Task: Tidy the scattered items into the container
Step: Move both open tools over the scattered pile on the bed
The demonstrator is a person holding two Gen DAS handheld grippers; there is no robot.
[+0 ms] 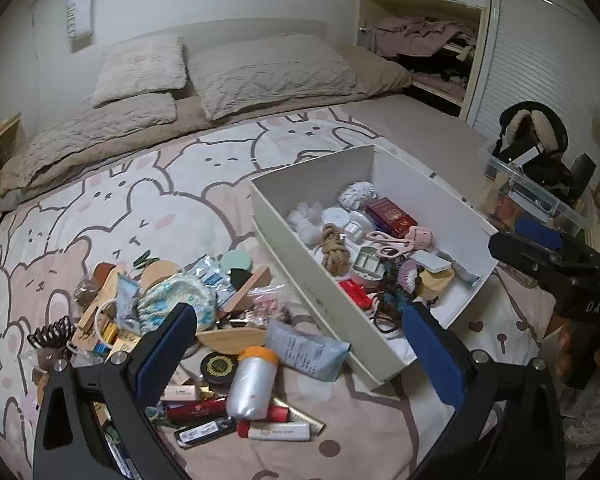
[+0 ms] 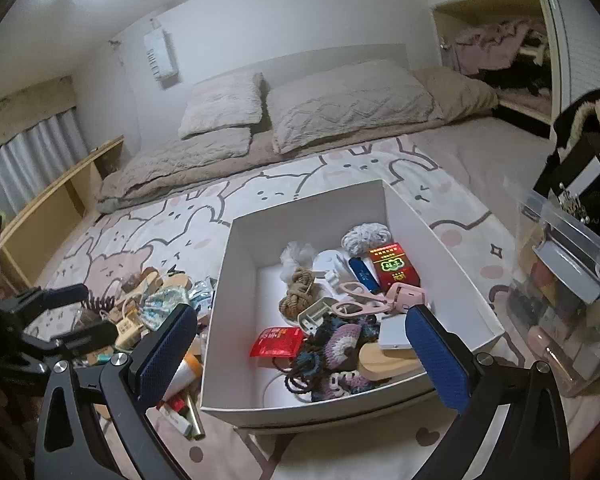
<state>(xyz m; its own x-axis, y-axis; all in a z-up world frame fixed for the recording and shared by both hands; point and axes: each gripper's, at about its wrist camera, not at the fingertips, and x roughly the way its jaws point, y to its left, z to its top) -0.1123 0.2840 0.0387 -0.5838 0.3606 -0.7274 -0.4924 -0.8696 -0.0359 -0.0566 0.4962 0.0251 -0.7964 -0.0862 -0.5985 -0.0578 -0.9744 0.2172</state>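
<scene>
Writing: "DAS" reads on your right gripper (image 1: 540, 256) body.
Box: white box (image 2: 236, 320) sits under your right gripper, jaws wide, empty.
Pile: scattered pile (image 1: 204, 320) lies below your left gripper (image 1: 296, 344), also spread, empty.

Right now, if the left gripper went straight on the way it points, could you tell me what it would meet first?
Probably the silver bottle with the orange cap, lying in the pile between the open fingers of the left gripper. Depth is unclear, so the pale blue packet beside it might come first.

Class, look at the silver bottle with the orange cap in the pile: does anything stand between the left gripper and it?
Nothing visible does. The silver bottle lies on top of the pile, uncovered, and the open left gripper hovers just above it.
</scene>
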